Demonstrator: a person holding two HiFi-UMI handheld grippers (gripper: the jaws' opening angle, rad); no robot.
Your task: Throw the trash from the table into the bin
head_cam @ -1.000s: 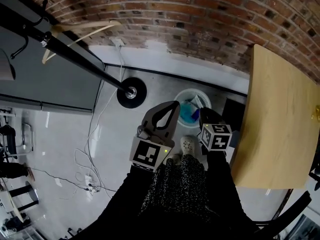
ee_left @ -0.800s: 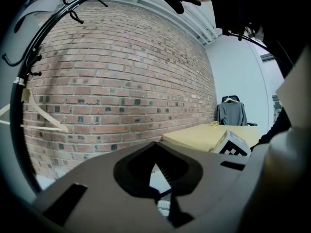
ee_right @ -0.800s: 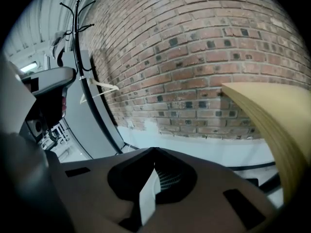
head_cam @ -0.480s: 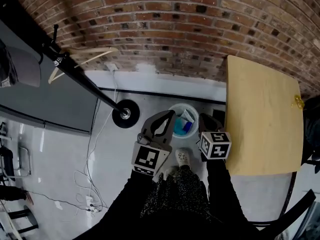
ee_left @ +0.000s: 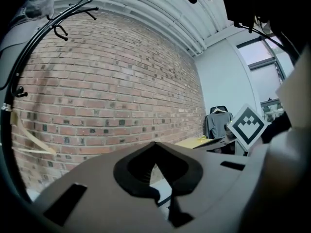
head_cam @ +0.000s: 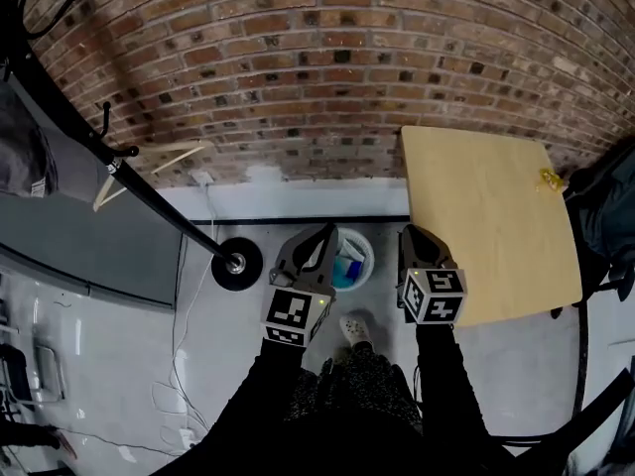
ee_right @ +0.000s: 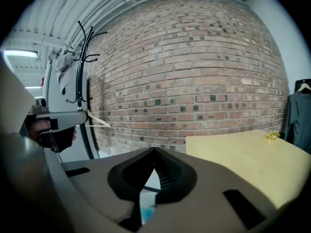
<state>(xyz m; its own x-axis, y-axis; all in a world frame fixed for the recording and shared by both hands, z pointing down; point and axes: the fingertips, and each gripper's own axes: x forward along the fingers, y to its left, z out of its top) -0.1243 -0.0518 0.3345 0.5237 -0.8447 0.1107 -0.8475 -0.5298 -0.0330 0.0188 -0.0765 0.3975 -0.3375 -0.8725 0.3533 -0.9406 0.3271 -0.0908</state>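
Grey left claw [ee_left: 155,144] is pressed together, nothing between its tips. Right claw [ee_right: 155,150] is the same, tips meeting and empty. From the head view, both sit mid-frame, left claw [head_cam: 325,229] and right claw [head_cam: 408,232], with the white bin [head_cam: 372,256] on the floor between them, blue trash [head_cam: 345,273] inside. Just right of the bin stands the wooden table [head_cam: 486,216], and a yellow scrap [head_cam: 549,178] lies at its far right corner. Brick wall [head_cam: 327,67] fills the top; the coat stand [head_cam: 236,263] has its base left of the bin.
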